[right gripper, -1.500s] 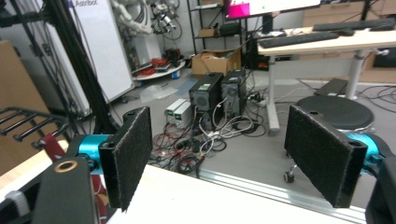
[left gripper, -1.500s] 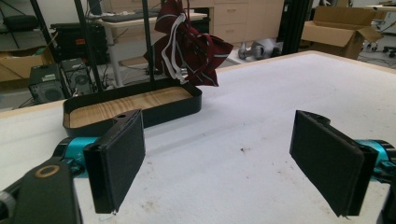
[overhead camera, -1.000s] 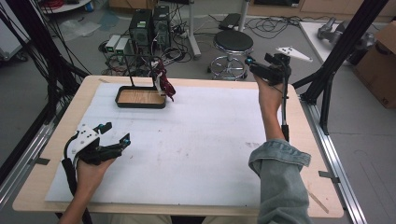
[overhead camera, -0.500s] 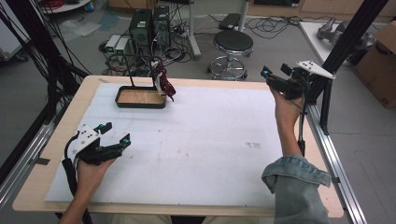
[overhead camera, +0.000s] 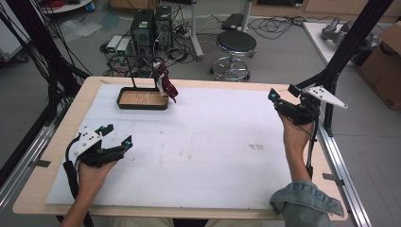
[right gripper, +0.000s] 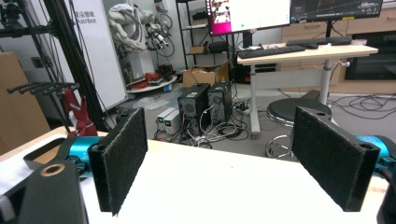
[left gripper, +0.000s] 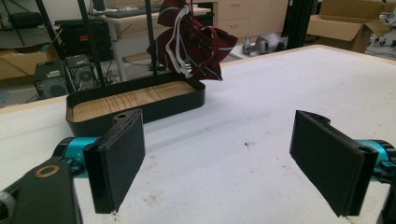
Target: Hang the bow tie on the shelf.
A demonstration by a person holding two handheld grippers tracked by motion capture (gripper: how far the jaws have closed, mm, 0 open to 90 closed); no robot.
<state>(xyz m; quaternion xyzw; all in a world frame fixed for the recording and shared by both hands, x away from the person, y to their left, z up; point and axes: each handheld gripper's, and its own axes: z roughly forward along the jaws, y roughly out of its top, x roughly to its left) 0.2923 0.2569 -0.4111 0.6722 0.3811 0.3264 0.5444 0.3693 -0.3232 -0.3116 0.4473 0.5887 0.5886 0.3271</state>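
Note:
A black tray (overhead camera: pixel 124 104) with a wooden floor sits at the table's back left. Over its right end a dark red cloth (overhead camera: pixel 166 83) with white straps hangs from a thin black rack (overhead camera: pixel 142 58). My left gripper (overhead camera: pixel 117 135) rests low at the front left of the white sheet, open and holding nothing. In the left gripper view the tray (left gripper: pixel 154 111) and cloth (left gripper: pixel 196 42) lie ahead beyond the open jaws. My right gripper (overhead camera: pixel 283 92) hovers at the table's right edge, open and empty, pointing left and away. In the right gripper view the cloth (right gripper: pixel 77 112) shows far left.
A white sheet (overhead camera: pixel 213 142) covers most of the wooden table (overhead camera: pixel 52 184). A black frame post (overhead camera: pixel 331 75) stands just right of the right gripper. A stool (overhead camera: pixel 235 45) and computer towers (overhead camera: pixel 151 26) stand on the floor behind the table.
The right hand has swung its gripper from above the back edge out to the right and down toward the table's right edge. The left gripper has stayed put.

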